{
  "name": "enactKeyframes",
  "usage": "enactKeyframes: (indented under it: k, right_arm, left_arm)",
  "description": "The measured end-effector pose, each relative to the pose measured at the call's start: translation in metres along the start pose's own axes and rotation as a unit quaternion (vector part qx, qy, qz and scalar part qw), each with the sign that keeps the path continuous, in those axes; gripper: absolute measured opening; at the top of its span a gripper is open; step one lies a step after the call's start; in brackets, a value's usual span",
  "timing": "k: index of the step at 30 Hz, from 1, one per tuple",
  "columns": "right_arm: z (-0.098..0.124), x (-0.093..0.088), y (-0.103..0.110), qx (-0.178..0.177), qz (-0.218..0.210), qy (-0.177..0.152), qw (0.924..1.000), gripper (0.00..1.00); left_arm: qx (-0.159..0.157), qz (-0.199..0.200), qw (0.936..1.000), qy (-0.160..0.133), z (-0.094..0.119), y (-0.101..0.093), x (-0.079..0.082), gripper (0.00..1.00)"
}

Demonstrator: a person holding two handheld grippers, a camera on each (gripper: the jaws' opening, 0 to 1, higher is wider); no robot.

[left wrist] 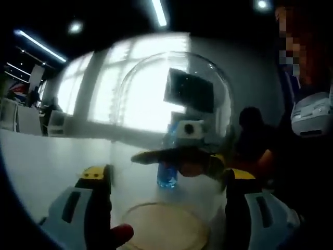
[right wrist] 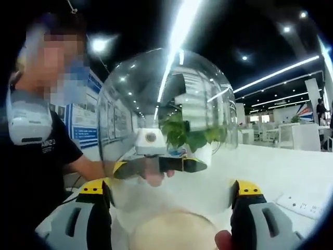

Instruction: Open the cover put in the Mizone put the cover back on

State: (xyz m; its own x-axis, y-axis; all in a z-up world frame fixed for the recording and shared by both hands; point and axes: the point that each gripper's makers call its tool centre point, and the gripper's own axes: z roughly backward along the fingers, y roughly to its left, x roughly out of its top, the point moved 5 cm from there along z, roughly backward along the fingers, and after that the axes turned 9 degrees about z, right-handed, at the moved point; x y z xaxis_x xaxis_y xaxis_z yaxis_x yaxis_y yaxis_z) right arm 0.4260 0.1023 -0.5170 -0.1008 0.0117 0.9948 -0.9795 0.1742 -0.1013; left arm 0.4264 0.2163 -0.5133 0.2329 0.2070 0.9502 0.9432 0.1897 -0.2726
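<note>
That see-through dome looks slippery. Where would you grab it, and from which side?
Probably low on the glass dome, just above its rim, from opposite sides: the wall stands nearly straight there, while the rounded top would likely slip. That is how the left gripper and the right gripper come at it above the round board.

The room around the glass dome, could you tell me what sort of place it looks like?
Probably an open-plan office or showroom: long ceiling light strips, white desks with chairs behind the dome, posters along the wall, and a potted plant on the white table.

Left claw (left wrist: 166,195) and right claw (right wrist: 171,200), each with jaws spread wide.
</note>
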Motion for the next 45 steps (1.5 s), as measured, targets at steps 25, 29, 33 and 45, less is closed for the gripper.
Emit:
enactKeyframes:
  k: [25, 29, 33, 45]
  right_arm:
    - [0.003, 0.014, 0.000, 0.011, 0.022, 0.020, 0.9995, 0.90]
    - [0.003, 0.010, 0.003, 0.019, 0.025, 0.034, 0.9989, 0.90]
    - [0.003, 0.008, 0.003, 0.018, 0.013, 0.029, 0.9993, 0.90]
    - [0.006, 0.015, 0.010, 0.027, 0.013, 0.047, 0.9984, 0.90]
  left_arm:
    - [0.019, -0.019, 0.9991, 0.034, -0.009, -0.010, 0.008, 0.80]
    - [0.022, -0.027, 0.9981, 0.050, -0.009, -0.013, 0.008, 0.80]
    - [0.025, -0.012, 0.9981, 0.054, -0.008, -0.012, 0.006, 0.81]
    - [0.032, 0.002, 0.9961, 0.082, -0.012, -0.020, 0.006, 0.81]
